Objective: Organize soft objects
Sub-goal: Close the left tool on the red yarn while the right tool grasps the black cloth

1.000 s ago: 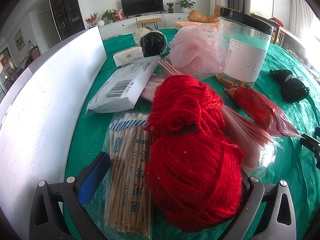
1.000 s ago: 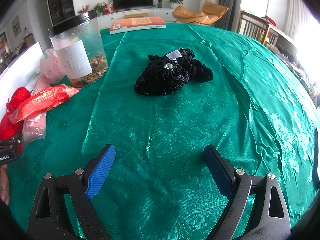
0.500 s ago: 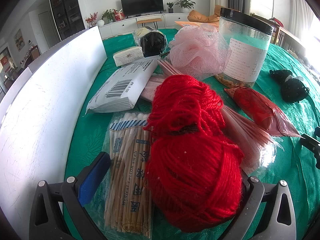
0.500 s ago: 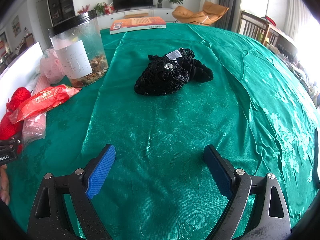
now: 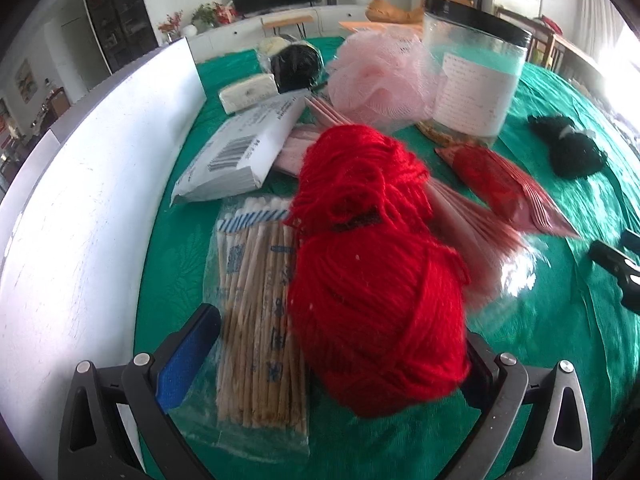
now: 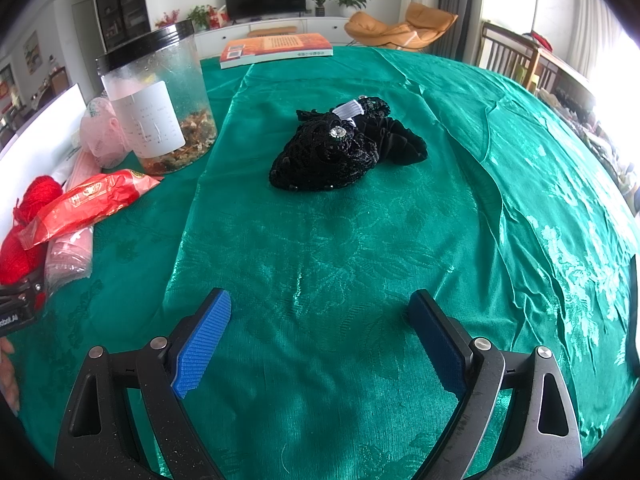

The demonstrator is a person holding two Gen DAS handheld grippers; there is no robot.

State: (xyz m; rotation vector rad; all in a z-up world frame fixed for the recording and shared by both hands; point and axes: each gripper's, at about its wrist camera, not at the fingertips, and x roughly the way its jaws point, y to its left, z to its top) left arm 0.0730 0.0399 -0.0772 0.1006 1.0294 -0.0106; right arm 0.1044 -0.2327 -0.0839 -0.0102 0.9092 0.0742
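A big red yarn ball lies on the green tablecloth between the wide-open fingers of my left gripper; its right finger is hidden behind the yarn, and contact is unclear. The yarn also shows at the left edge of the right wrist view. A pink mesh bath pouf sits behind it. A black lace fabric piece lies in the middle of the cloth, well ahead of my right gripper, which is open and empty.
A white box wall runs along the left. Around the yarn lie a pack of cotton swabs, a white parcel, a red snack bag, pink packets and a clear jar with a black lid. A book lies far back.
The left wrist view has shifted slightly and blurred, with the yarn now a little higher between the fingers. The right gripper has not moved.
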